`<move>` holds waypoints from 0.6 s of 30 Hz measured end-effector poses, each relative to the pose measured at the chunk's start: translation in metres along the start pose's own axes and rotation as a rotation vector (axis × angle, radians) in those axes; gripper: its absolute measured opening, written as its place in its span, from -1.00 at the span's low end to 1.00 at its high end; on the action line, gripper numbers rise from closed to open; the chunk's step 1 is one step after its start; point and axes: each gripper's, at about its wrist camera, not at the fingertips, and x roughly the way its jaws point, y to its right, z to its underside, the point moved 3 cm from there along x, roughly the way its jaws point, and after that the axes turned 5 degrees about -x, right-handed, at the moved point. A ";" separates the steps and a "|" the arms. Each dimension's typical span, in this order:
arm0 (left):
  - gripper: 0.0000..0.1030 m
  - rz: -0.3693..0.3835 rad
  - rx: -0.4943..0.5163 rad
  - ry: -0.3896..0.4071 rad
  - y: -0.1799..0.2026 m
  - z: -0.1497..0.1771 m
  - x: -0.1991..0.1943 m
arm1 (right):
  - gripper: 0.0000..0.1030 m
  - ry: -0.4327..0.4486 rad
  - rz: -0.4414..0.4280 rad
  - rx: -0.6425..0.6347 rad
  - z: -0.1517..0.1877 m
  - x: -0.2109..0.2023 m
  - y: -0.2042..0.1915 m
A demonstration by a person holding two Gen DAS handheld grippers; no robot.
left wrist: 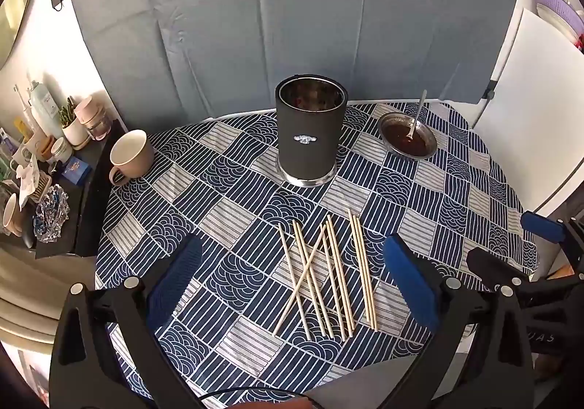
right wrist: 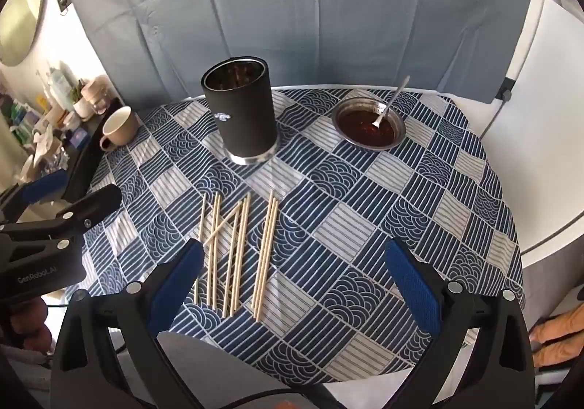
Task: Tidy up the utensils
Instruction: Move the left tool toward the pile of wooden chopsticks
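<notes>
Left tool and right tool both gape wide, angled downward, empty

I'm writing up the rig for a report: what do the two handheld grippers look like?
Both grippers, left and right, are black plastic frames with silver round fasteners. Each has two flat fingers faced with textured blue pads. A white brand marking shows on the left gripper's body, and thin dark cables run beneath.
</notes>
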 end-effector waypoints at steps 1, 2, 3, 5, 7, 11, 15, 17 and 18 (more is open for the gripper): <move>0.89 -0.002 0.002 -0.002 0.000 0.000 0.000 | 0.85 0.000 -0.001 -0.002 0.000 0.000 -0.001; 0.89 -0.004 0.004 -0.004 0.000 0.000 0.001 | 0.85 0.000 -0.002 -0.003 0.000 0.001 -0.001; 0.89 -0.008 0.006 -0.005 0.000 -0.001 0.001 | 0.85 -0.002 -0.004 -0.004 0.000 0.001 -0.002; 0.89 -0.016 0.012 -0.009 0.000 -0.003 0.002 | 0.85 -0.005 -0.005 -0.002 0.000 0.003 -0.002; 0.89 -0.016 0.016 -0.018 -0.001 -0.005 0.003 | 0.85 -0.009 -0.006 0.000 0.000 0.004 -0.002; 0.89 -0.023 0.029 -0.026 0.001 0.000 0.011 | 0.85 -0.005 -0.001 -0.004 0.000 0.008 0.002; 0.89 -0.007 0.024 -0.012 0.002 0.001 0.013 | 0.85 -0.010 0.002 0.001 0.002 0.010 0.002; 0.89 -0.011 0.024 -0.010 0.002 0.000 0.014 | 0.85 -0.009 0.008 0.006 0.002 0.009 0.001; 0.89 -0.025 0.036 -0.003 0.003 -0.001 0.015 | 0.85 -0.005 0.011 0.007 0.002 0.009 0.001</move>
